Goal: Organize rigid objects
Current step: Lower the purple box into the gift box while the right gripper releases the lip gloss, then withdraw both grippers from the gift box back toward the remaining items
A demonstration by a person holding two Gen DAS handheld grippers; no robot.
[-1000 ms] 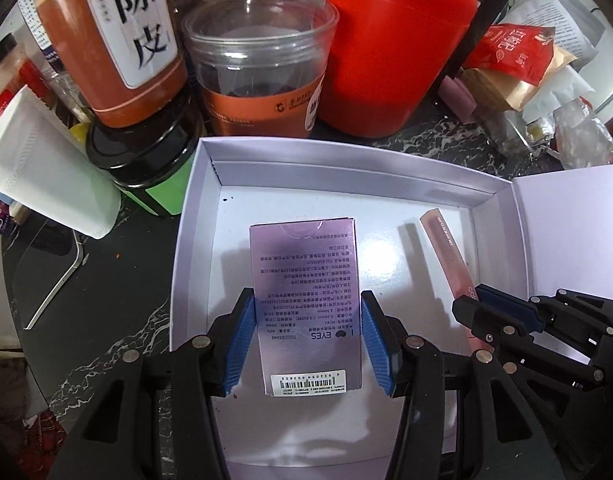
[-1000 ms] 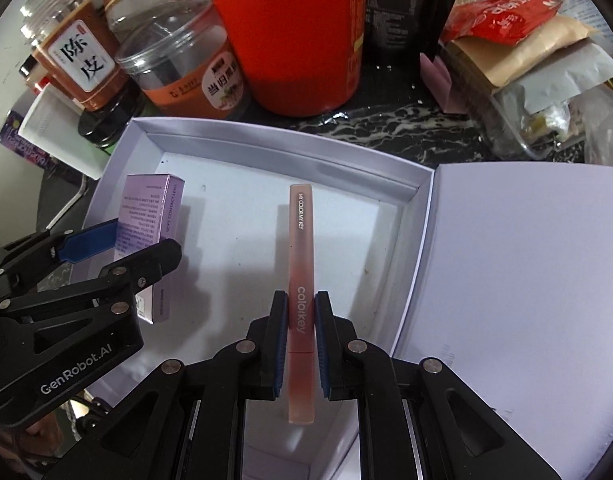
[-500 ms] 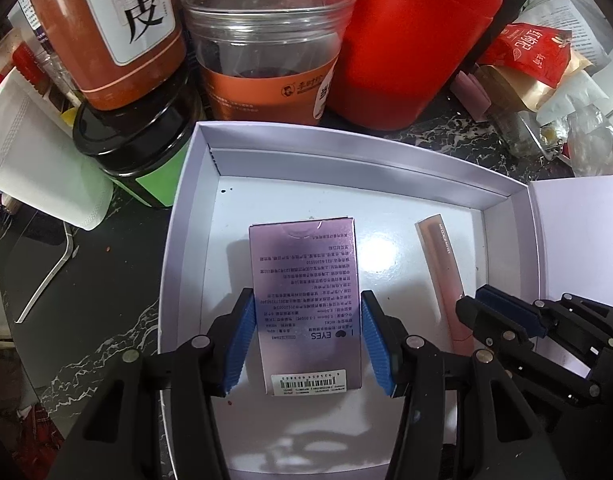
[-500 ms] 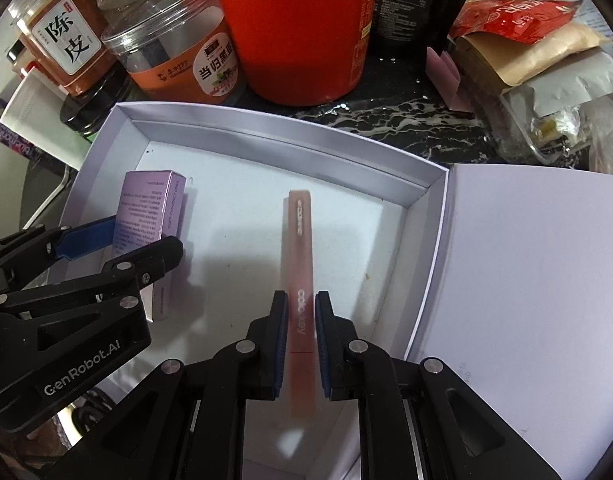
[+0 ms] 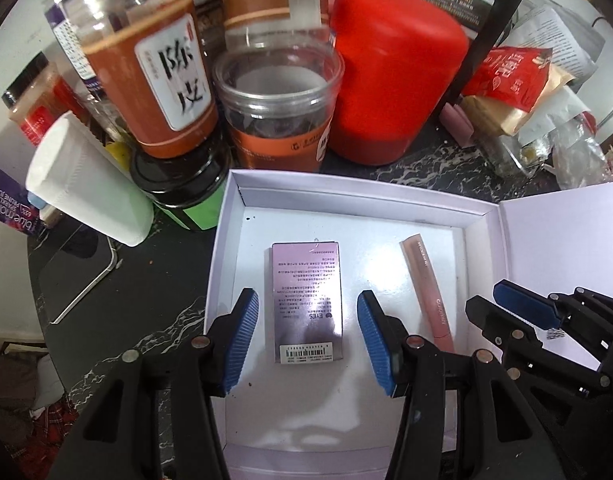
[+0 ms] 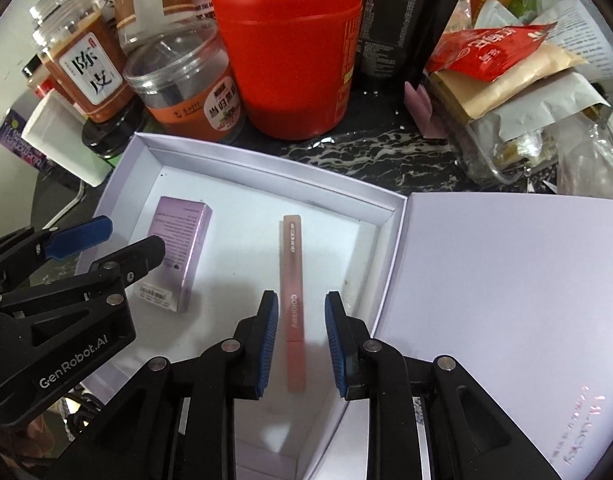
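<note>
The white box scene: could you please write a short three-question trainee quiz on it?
1. True or false: the pink tube lies inside the white box.
2. Which item lies between the left gripper fingers? A) purple carton B) red canister C) white cup
3. Fill in: the right gripper pads are ___ the tube, with its jaws opening.

Key: 1 true; 2 A; 3 clear of (not touching).
</note>
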